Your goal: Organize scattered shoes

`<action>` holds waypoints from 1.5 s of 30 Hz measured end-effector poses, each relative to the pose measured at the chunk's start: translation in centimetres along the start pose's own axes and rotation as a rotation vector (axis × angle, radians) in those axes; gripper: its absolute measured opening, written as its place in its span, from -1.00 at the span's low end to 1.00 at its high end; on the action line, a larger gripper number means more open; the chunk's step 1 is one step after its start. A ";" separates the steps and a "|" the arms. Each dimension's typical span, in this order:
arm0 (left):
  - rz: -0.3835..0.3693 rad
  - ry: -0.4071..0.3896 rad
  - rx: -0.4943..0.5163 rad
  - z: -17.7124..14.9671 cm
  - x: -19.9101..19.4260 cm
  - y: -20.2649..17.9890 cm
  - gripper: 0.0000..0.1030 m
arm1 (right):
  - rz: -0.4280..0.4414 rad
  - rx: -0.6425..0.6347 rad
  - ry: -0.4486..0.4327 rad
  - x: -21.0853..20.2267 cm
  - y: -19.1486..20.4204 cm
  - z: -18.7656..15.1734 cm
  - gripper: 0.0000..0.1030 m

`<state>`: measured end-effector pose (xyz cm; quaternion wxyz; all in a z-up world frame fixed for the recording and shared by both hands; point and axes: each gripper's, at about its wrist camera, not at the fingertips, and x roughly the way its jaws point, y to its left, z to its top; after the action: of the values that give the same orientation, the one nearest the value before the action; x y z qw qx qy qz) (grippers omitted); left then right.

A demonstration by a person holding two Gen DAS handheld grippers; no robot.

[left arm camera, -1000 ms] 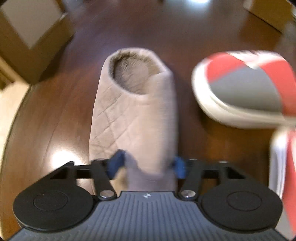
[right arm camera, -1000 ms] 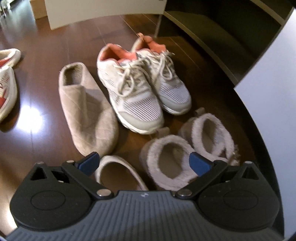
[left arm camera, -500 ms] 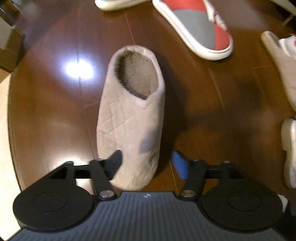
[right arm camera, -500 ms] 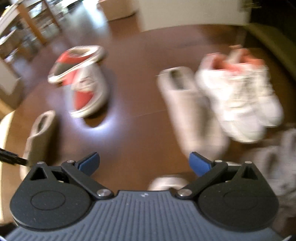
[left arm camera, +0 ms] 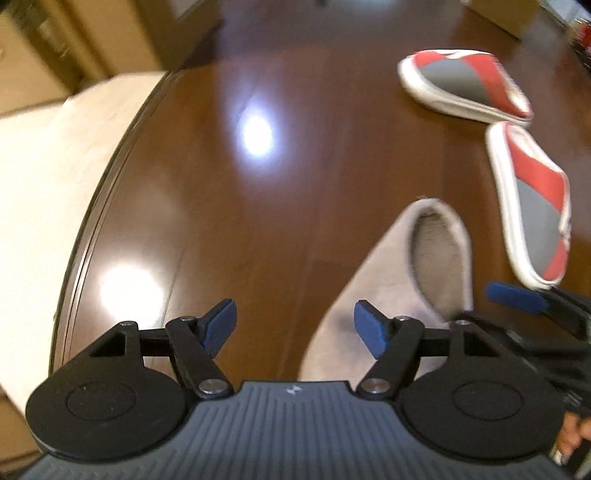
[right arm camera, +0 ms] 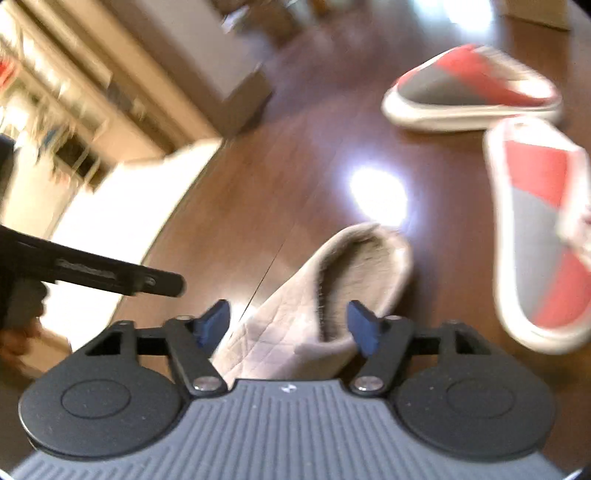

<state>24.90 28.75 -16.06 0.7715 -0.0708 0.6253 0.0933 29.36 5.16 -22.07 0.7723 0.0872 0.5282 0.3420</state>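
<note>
A beige quilted slipper (right arm camera: 295, 317) lies on the dark wood floor (right arm camera: 258, 177), and my right gripper (right arm camera: 286, 326) is narrowed around its middle with a pad against each side. In the left wrist view the same beige slipper (left arm camera: 391, 266) sits to the right of my left gripper (left arm camera: 295, 330), which is open with nothing but floor between its fingers. One blue finger of the right gripper (left arm camera: 515, 297) shows beside the slipper's opening. Two red and grey slippers (left arm camera: 465, 85) (left arm camera: 532, 206) lie further right, apart from both grippers.
A pale mat or floor patch (left arm camera: 55, 184) borders the wood on the left. A cardboard box (left arm camera: 509, 14) stands at the far right, and furniture (right arm camera: 229, 66) stands beyond the mat. The left gripper's black arm (right arm camera: 110, 277) crosses the left of the right wrist view.
My left gripper let go of the beige slipper, opened wide and shifted left of it. My right gripper swung over from the shoe row and closed in around the slipper.
</note>
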 end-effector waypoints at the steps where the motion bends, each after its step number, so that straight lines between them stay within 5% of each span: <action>1: 0.001 0.009 -0.004 -0.3 0.2 0.4 0.41 | 0.000 -0.016 0.035 1.9 0.0 0.4 0.14; 6: 0.003 0.055 -0.026 -1.6 1.1 2.2 0.41 | 0.028 -0.044 0.134 7.1 -1.0 0.2 0.06; 7: 0.004 0.064 -0.030 -1.8 1.3 2.6 0.41 | 0.065 -0.063 0.113 7.2 -0.9 0.1 -0.26; 8: 0.003 0.068 -0.035 -1.9 1.4 2.9 0.41 | 0.086 -0.066 0.115 7.3 -0.8 0.0 -0.87; 12: -0.016 0.056 -0.056 -1.8 1.1 3.5 0.41 | 0.253 -0.049 0.043 5.0 -0.7 -0.5 -0.87; 20: -0.103 0.018 -0.042 -2.4 -1.4 2.1 0.39 | 0.322 -0.160 -0.062 -7.2 -0.4 -4.1 -0.87; 25: -0.165 0.025 0.071 -2.8 -2.5 -2.9 0.39 | 0.225 -0.257 -0.066 -16.9 -2.5 -4.7 -0.88; 34: -0.204 0.071 0.242 -4.5 -2.0 -10.0 0.39 | -0.056 -0.423 0.193 -19.4 -11.2 -4.0 -0.87; 36: -0.204 0.081 0.267 -4.8 -1.9 -10.8 0.39 | -0.171 -0.439 0.244 -18.0 -12.5 -4.8 -0.79; 38: -0.209 0.091 0.288 -5.2 -1.8 -11.7 0.39 | -0.311 -0.365 0.193 -17.2 -13.6 -6.3 -0.61; 39: -0.210 0.094 0.295 -5.4 -1.8 -11.9 0.39 | -0.337 -0.281 0.135 -17.4 -13.7 -7.0 -0.10; 41: -0.208 0.100 0.310 -5.6 -1.7 -12.5 0.39 | -0.393 -0.144 0.022 -18.2 -13.6 -8.5 0.61; 43: -0.208 0.106 0.318 -5.7 -1.4 -13.1 0.39 | -0.478 -0.006 -0.124 -19.5 -12.9 -11.6 0.61; 45: -0.208 0.112 0.324 -5.8 -1.1 -13.6 0.39 | -0.566 0.065 -0.145 -19.4 -12.9 -13.4 0.62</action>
<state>22.33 14.16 -16.33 0.7424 -0.0148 0.6633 -0.0929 19.18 -19.54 -19.53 0.8694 -0.0150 0.4858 0.0889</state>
